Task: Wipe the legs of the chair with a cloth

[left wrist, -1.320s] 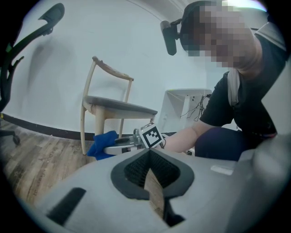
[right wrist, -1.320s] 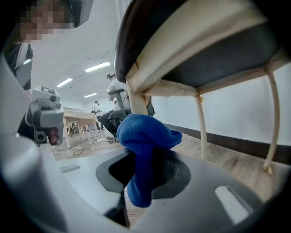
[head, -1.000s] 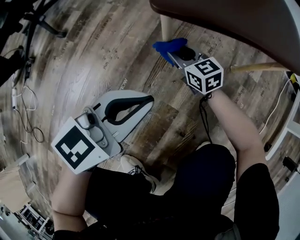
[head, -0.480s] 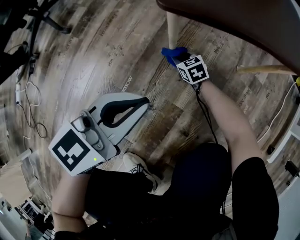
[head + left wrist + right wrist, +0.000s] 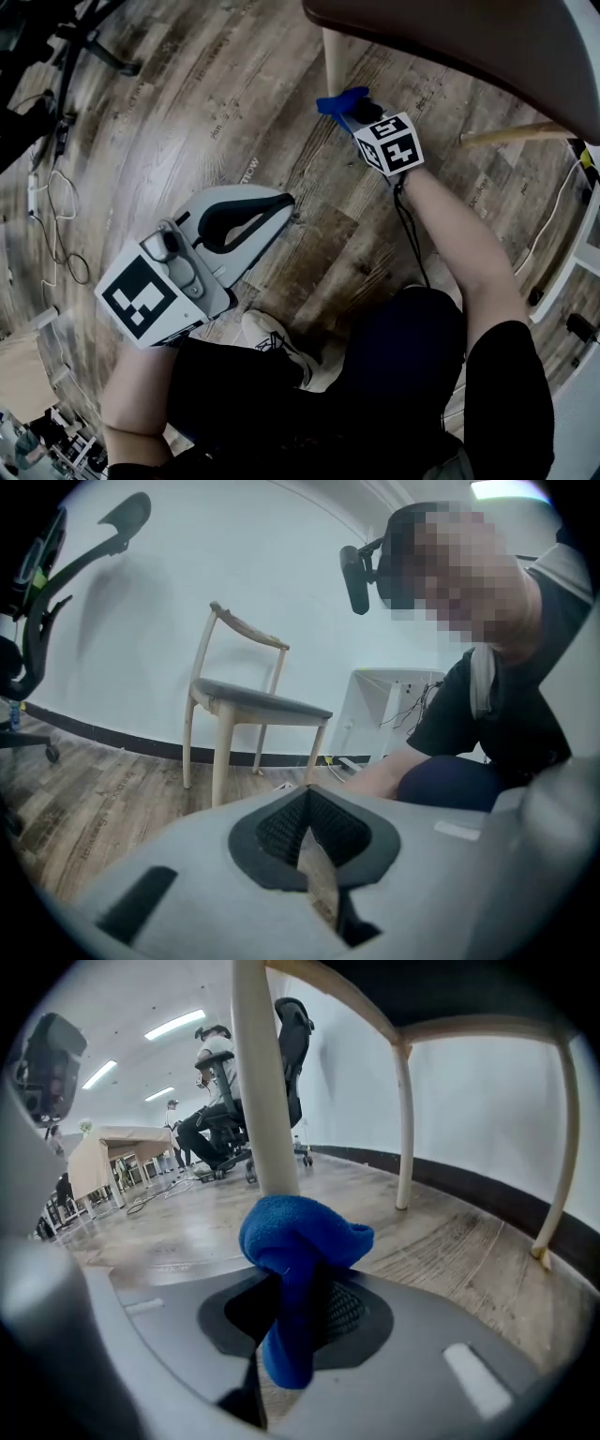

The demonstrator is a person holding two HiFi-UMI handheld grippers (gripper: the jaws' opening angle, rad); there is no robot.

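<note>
A pale wooden chair leg point(image 5: 333, 58) comes down from the brown seat point(image 5: 450, 37) at the top of the head view. My right gripper point(image 5: 356, 112) is shut on a blue cloth point(image 5: 341, 99), which sits right by the leg. In the right gripper view the bunched cloth point(image 5: 298, 1241) sticks out of the jaws in front of the leg point(image 5: 262, 1082); whether it touches the leg is unclear. My left gripper point(image 5: 289, 202) hangs low over the floor at the left, shut with nothing in it, away from the chair.
Two more legs point(image 5: 405, 1129) point(image 5: 564, 1138) of this chair stand behind, near the wall. A second chair point(image 5: 239, 700) stands by the white wall. Cables point(image 5: 52, 225) and an office chair base point(image 5: 84, 42) lie at the left. The person's shoe point(image 5: 272, 337) is under the left gripper.
The right gripper and cloth went in closer to the chair leg, then shifted slightly along it. The left gripper has barely moved.
</note>
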